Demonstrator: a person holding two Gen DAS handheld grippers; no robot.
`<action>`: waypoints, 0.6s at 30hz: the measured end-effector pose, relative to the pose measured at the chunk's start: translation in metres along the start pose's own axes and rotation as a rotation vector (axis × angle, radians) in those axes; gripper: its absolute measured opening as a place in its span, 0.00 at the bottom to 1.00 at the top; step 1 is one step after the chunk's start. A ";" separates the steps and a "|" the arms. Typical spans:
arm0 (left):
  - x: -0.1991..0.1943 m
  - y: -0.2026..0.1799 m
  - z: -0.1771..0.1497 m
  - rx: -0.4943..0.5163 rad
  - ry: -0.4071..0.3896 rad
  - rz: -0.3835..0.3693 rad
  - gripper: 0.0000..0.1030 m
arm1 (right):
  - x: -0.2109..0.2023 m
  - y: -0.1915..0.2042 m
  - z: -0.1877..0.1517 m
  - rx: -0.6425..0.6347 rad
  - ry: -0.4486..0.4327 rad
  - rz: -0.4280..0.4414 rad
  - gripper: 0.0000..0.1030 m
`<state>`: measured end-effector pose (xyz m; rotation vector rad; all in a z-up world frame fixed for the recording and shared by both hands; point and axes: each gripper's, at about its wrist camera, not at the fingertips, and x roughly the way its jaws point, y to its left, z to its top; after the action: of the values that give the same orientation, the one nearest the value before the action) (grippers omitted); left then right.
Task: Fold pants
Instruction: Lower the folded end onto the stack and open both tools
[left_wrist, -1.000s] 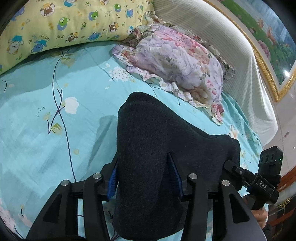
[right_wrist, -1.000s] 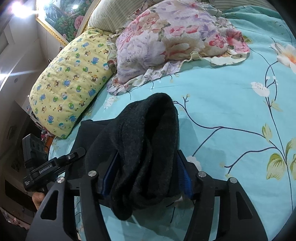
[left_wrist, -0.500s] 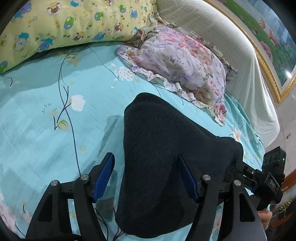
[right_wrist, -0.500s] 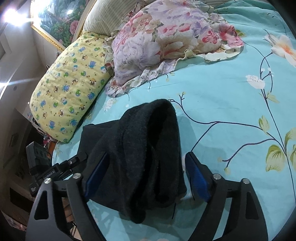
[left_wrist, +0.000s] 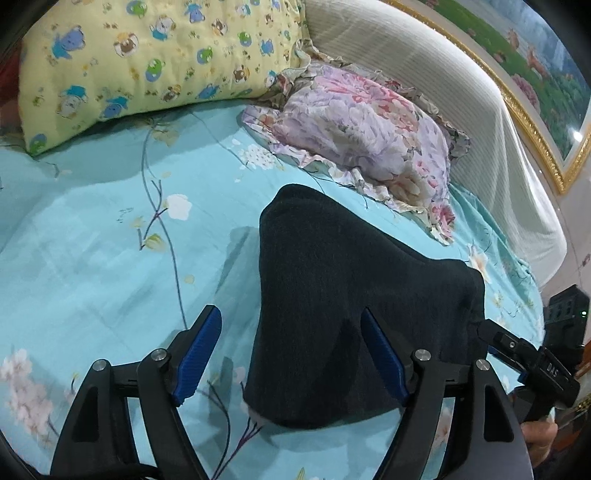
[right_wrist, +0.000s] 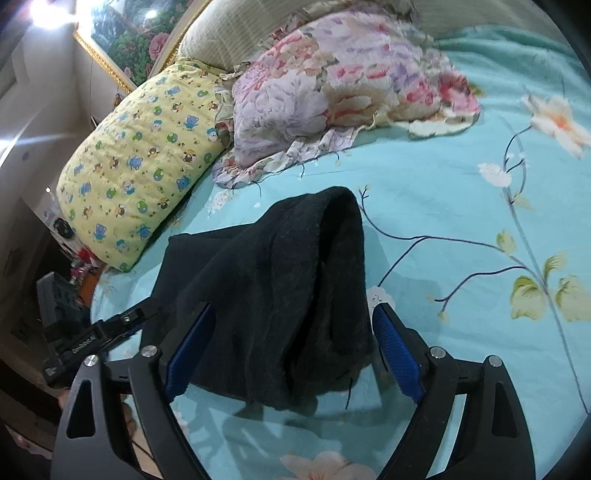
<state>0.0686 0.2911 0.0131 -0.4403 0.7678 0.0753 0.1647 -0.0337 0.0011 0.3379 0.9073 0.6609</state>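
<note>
Pants (left_wrist: 340, 317) are seen gathered into a dark, compact bundle on the turquoise flowered sheet (left_wrist: 92, 258), just short of the floral pillow (left_wrist: 362, 136) and the yellow cartoon pillow (right_wrist: 140, 166). Both the left gripper (left_wrist: 291, 354) and the right gripper (right_wrist: 291, 350) are spread wide with nothing clamped, the bundle lying loose between the blue pads. Folding is judged largely done, though the right-hand edge looks bunched and some flattening may be left.
</note>
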 end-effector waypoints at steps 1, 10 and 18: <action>-0.003 -0.001 -0.003 0.002 -0.008 0.005 0.79 | -0.002 0.003 -0.002 -0.019 -0.006 -0.014 0.85; -0.020 -0.008 -0.024 0.046 -0.024 0.051 0.79 | -0.016 0.024 -0.022 -0.106 -0.045 -0.095 0.86; -0.029 -0.020 -0.042 0.118 -0.035 0.103 0.79 | -0.026 0.027 -0.042 -0.109 -0.064 -0.123 0.86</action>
<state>0.0246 0.2584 0.0135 -0.2861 0.7560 0.1331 0.1086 -0.0302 0.0074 0.2034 0.8203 0.5806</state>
